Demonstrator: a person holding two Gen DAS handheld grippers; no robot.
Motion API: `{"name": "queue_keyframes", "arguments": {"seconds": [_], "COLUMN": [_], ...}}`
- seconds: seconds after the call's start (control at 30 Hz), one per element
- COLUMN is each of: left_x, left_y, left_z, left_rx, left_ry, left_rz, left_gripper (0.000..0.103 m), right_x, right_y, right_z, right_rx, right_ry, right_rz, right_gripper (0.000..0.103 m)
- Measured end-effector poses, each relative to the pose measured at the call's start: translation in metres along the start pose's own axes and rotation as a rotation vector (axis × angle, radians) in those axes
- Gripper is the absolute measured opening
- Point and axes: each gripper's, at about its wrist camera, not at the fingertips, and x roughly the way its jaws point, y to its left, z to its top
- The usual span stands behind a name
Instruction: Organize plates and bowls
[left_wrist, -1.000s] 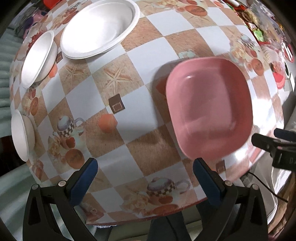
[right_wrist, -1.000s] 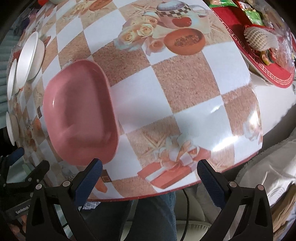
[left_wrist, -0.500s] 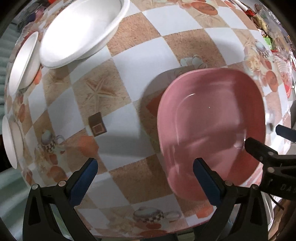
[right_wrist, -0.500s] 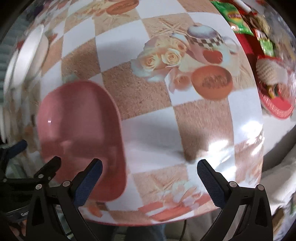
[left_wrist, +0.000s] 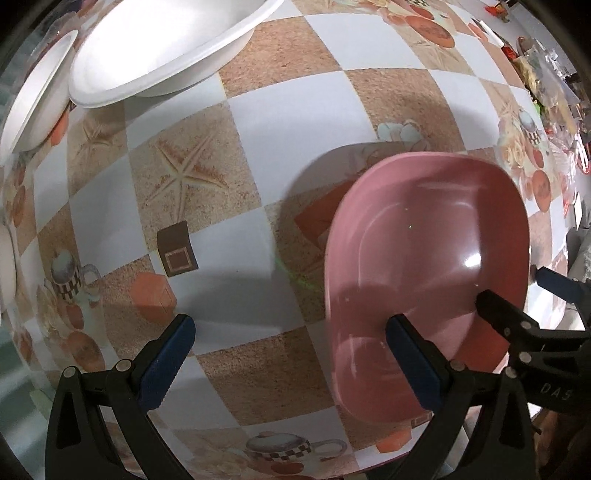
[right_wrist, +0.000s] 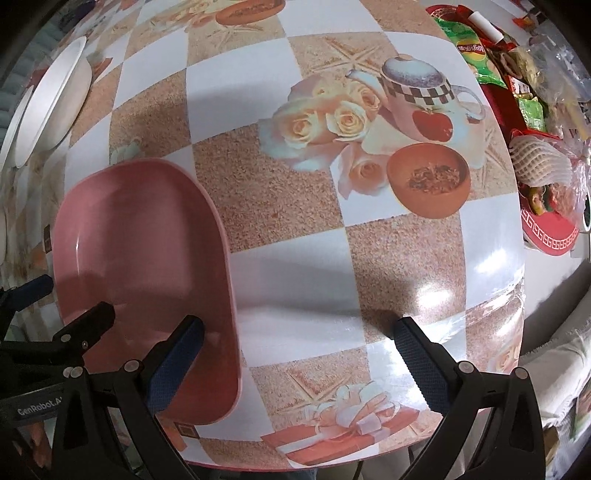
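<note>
A pink rounded-square plate (left_wrist: 424, 258) lies on the patterned table near its front edge; it also shows in the right wrist view (right_wrist: 140, 266). My left gripper (left_wrist: 291, 350) is open, its right finger over the plate's near rim, its left finger over bare table. My right gripper (right_wrist: 299, 354) is open, its left finger over the plate's near right part, its right finger over the table. Each gripper's fingers show in the other's view. A large white bowl (left_wrist: 166, 48) sits at the back left.
Two more white bowls (left_wrist: 33, 107) stand along the left edge, also in the right wrist view (right_wrist: 51, 107). A red tray (right_wrist: 546, 236) with snacks and packets lies at the far right. The table's front edge (right_wrist: 332, 465) is close below my grippers.
Both grippers have moved forward and down over the table toward the pink plate, which now fills more of each view. The plate has not moved. Both stay open.
</note>
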Motion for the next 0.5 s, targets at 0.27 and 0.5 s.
{"name": "queue_keyframes", "arguments": {"seconds": [0.27, 0.5], "left_x": [-0.008, -0.021], "left_y": [-0.007, -0.037], "left_z": [0.005, 0.006], "left_rx": [0.044, 0.152], "left_ry": [-0.007, -0.034], "left_rz": [-0.006, -0.069], "left_gripper": [0.085, 0.019], "right_x": [-0.010, -0.026], "right_y": [-0.011, 0.009], "right_z": [-0.004, -0.006], "right_rx": [-0.027, -0.106], "right_ry": [0.005, -0.039], "right_rz": [0.002, 0.049], "right_gripper": [0.091, 0.026]}}
